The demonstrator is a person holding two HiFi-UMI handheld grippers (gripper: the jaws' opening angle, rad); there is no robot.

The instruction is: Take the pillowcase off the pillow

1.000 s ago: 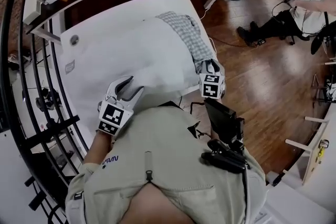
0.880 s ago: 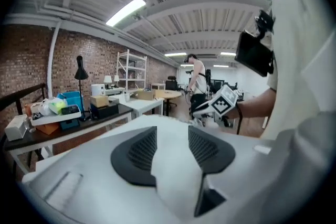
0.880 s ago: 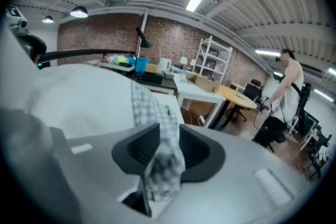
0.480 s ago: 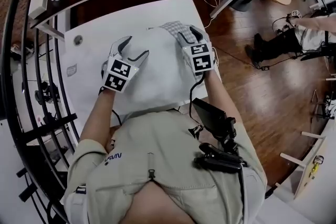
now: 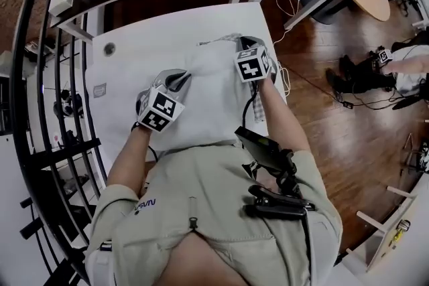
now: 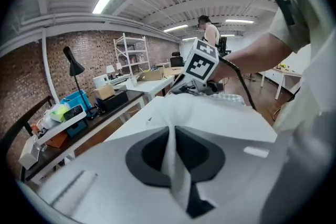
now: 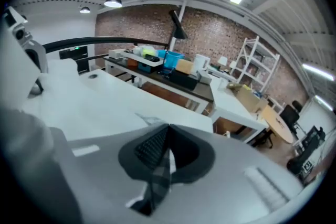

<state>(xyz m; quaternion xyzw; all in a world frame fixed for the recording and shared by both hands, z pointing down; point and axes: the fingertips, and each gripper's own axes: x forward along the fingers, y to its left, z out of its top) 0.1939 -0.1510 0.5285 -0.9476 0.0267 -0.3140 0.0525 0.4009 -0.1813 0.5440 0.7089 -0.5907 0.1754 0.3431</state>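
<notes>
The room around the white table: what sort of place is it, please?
Most likely a lab or workshop-style office in an industrial building. It has a bare brick wall, a white metal shelf rack, and a dark work desk crowded with boxes and gear.

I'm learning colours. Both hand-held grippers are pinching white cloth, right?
Not both. The left hand-held gripper, jaws just closed, pinches white cloth, but the right hand-held gripper, also just closed, pinches checked cloth. The right gripper view shows it.

Beige short-sleeved shirt (image 5: pixel 214 207), grey left claw (image 5: pixel 178 79) and right claw (image 5: pixel 242 42).
</notes>
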